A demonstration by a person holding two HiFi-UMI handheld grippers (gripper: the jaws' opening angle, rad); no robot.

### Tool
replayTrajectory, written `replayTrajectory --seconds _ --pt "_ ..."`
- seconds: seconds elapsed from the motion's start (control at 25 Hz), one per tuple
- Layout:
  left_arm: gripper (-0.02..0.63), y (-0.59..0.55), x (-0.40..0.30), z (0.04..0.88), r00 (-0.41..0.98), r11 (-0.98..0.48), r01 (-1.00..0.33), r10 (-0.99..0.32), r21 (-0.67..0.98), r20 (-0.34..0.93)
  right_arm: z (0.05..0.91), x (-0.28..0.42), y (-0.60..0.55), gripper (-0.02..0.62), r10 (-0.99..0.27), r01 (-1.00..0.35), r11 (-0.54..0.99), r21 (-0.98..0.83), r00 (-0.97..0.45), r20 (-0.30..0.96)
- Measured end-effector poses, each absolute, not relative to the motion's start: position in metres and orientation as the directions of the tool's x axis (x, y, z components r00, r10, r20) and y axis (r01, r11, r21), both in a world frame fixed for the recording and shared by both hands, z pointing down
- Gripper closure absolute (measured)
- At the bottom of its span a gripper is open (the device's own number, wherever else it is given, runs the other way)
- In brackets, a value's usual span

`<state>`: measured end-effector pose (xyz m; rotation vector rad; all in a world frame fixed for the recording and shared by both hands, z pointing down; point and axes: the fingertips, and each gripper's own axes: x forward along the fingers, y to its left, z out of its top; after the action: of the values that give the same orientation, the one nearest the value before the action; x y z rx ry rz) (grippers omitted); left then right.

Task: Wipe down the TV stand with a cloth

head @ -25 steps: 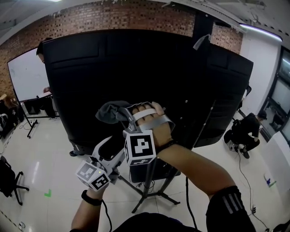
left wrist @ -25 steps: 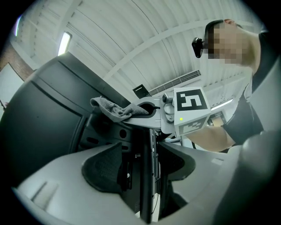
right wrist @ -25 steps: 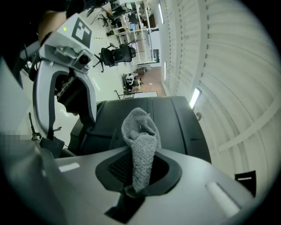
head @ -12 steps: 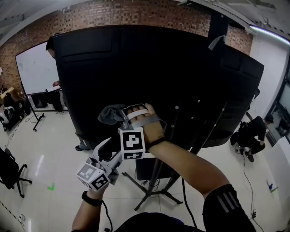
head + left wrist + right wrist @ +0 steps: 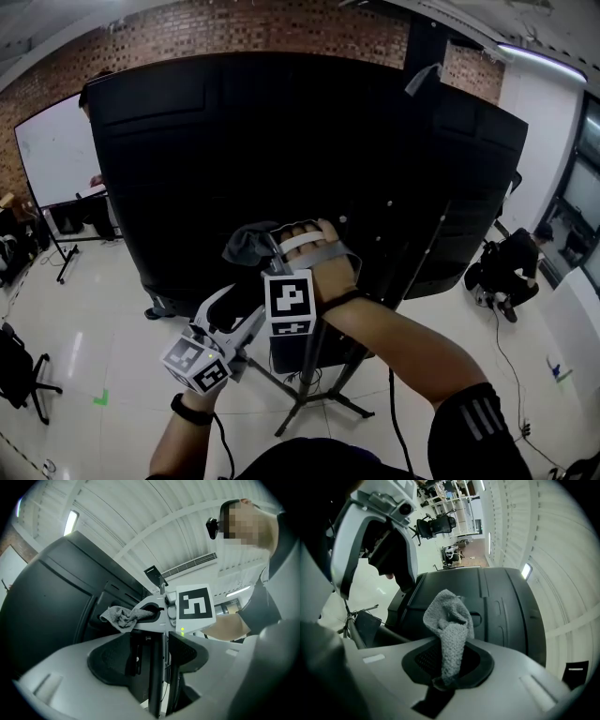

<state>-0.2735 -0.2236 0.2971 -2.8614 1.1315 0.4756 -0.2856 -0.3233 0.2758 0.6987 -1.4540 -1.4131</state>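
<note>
The big black back of the TV [image 5: 234, 141] fills the head view, carried on a dark tripod stand [image 5: 314, 375]. My right gripper [image 5: 265, 247] is raised before the lower part of the TV's back and is shut on a crumpled grey cloth [image 5: 247, 246]. That cloth [image 5: 450, 620] sticks up from between the right gripper's [image 5: 447, 674] jaws. Lower and to the left, my left gripper [image 5: 223, 307] stands open with nothing held. In the left gripper view [image 5: 150, 656] the stand's pole [image 5: 154, 677] shows through the gap, and the cloth [image 5: 119, 617] hangs above.
A whiteboard [image 5: 52, 155] on a rolling stand is at the far left, with an office chair [image 5: 19, 370] nearer. A person crouches on the floor at the right [image 5: 511, 272]. Cables [image 5: 394, 412] trail from the stand across the pale tiled floor.
The right gripper with the cloth has shifted slightly right and down along the TV's back. The left gripper stays low, about where it was.
</note>
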Motion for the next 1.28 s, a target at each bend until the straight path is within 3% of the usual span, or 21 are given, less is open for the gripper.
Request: replayTrajectory --seconds 0.44,0.76,1.0,1.12,1.28 --pt "0.325 -0.229 -0.254 0.297 0.697 -0.739 -0.668 -0.662 0.084 -0.275 0.277 -0.252 -0.324 0.548 -0.915 0.227 0.157 0.961 -0.332 0.228" --pt "0.325 -0.225 -0.251 0.293 0.707 -0.75 -0.658 -0.648 0.074 -0.284 0.235 -0.251 -0.276 0.548 -0.814 -0.033 0.222 0.974 -0.557 0.167" --pt "0.325 -0.222 -0.232 0.278 0.708 -0.751 -0.659 -0.639 0.046 -0.299 0.191 -0.211 -0.267 0.548 -0.814 -0.114 0.13 0.985 -0.579 0.04" --pt "0.325 -0.219 -0.217 0.269 0.712 -0.754 -0.656 -0.632 0.029 -0.307 0.17 -0.192 -0.265 0.548 -0.805 -0.11 0.115 0.987 -0.592 0.028" --pt "0.325 -0.217 -0.2 0.255 0.694 -0.734 -0.679 -0.647 0.01 -0.316 0.156 -0.177 -0.271 0.546 -0.785 0.033 0.135 0.99 -0.606 0.127"
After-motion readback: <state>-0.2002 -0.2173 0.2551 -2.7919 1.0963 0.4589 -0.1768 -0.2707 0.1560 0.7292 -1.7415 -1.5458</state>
